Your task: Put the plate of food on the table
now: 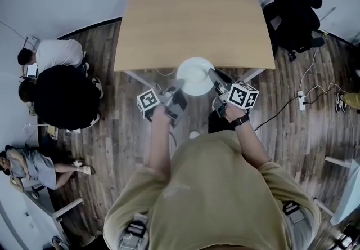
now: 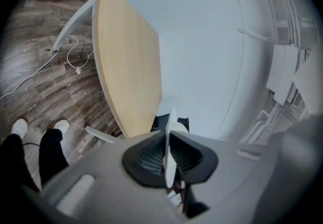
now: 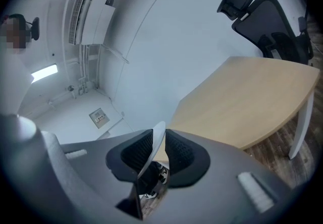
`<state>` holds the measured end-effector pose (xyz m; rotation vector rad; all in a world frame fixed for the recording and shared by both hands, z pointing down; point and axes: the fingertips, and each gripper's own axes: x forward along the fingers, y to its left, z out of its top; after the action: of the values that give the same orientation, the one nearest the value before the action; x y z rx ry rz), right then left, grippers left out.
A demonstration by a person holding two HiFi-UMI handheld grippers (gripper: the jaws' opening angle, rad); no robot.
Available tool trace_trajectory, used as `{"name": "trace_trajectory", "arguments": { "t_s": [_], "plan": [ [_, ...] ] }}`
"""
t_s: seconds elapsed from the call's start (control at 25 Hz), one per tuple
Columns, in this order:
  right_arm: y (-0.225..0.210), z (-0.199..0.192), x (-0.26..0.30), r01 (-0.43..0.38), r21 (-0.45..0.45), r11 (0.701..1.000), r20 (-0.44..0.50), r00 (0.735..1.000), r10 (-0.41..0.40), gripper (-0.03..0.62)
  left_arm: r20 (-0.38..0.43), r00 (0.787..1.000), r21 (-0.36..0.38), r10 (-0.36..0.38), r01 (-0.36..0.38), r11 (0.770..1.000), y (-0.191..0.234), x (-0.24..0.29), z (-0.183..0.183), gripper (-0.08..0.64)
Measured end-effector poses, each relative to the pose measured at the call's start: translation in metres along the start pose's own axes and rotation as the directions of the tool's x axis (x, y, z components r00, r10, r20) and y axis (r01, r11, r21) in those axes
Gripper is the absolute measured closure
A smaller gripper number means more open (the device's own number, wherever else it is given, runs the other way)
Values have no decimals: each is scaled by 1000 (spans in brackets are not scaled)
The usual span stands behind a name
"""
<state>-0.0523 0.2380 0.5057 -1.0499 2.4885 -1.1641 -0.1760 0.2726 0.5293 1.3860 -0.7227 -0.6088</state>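
Plate (image 1: 195,76) washed out white in head view; food on it not discernible. Both gripper views catch plate edge-on, upper face hidden. Table (image 1: 191,18) legs mostly hidden under top. Seated people (image 1: 53,54) at left partly cropped by picture edge. Wearer's torso (image 1: 219,198) covers floor beneath.

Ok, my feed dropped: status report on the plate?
Left gripper, right gripper: both shut on rim of round white plate. Plate over near edge of light wooden table, apparently not set down. Tabletop bare.

No text, label, brand, number or sign can be read in any view.
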Motion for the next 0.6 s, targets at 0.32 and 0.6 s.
{"name": "trace_trajectory", "arguments": {
  "t_s": [0.32, 0.6],
  "plan": [
    [-67, 116, 54, -47, 22, 999, 40, 998, 46, 512, 3, 1000, 85, 5, -5, 996, -46, 129, 49, 543],
    [-131, 177, 67, -41, 39, 998, 26, 999, 40, 512, 22, 998, 61, 50, -52, 997, -41, 217, 58, 543]
  ]
}}
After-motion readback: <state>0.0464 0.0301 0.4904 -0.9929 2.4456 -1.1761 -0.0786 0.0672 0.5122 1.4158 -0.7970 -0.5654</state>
